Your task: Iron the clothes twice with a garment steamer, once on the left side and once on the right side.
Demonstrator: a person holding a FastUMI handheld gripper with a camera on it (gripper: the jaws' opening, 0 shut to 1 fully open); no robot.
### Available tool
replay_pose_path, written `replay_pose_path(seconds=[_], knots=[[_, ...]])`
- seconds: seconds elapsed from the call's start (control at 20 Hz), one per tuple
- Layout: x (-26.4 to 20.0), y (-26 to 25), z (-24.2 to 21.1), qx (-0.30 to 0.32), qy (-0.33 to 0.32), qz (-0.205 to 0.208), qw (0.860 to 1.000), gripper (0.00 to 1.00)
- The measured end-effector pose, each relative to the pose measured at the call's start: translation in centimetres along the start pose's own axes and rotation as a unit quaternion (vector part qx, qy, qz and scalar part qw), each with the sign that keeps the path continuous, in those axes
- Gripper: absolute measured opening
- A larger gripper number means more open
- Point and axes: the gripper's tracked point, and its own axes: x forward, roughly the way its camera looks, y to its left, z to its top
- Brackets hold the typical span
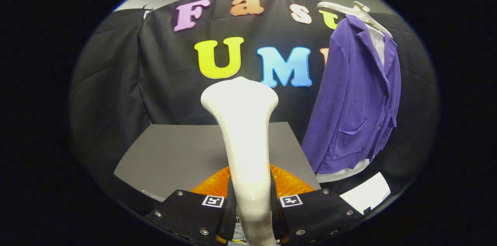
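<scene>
A white garment steamer (pixel 242 133) stands upright between my fingers, its wide head rising ahead of me. My gripper (pixel 252 209) is shut on the steamer's handle, one finger pressing each side. Behind the handle, just ahead of the fingers, sits an orange translucent base part (pixel 289 184). To the right and beyond the steamer hangs a purple jacket (pixel 355 102) over a white shirt, on a pale hanger (pixel 355 11). The steamer head is well left of the jacket and apart from it.
A grey table top (pixel 174 153) lies below and behind the steamer. A white sheet of paper (pixel 367 193) lies under the jacket's hem, right of my fingers. Black cloth walls the booth behind everything.
</scene>
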Motion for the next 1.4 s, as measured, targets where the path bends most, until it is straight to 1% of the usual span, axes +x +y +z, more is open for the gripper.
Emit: replay_pose_path(seconds=[0.2, 0.3, 0.5, 0.75, 0.95, 1.1, 1.2, 1.4], knots=[[-4.2, -2.4, -2.6, -0.003, -0.024, -0.007, 1.0, 0.37], [-6.2, -3.3, -3.6, -0.011, -0.044, -0.003, 0.999, 0.37], [-10.3, -6.2, -5.6, -0.035, -0.083, -0.013, 0.996, 0.37], [-14.3, -9.1, -6.9, -0.032, -0.117, -0.024, 0.992, 0.37], [-16.4, -11.1, -6.6, -0.043, -0.144, -0.029, 0.988, 0.37], [-17.2, -13.8, -6.0, -0.032, -0.161, -0.038, 0.986, 0.37], [-17.4, -15.2, -4.8, -0.021, -0.173, -0.041, 0.984, 0.37], [-16.8, -18.3, -2.1, -0.016, -0.192, -0.069, 0.979, 0.37]])
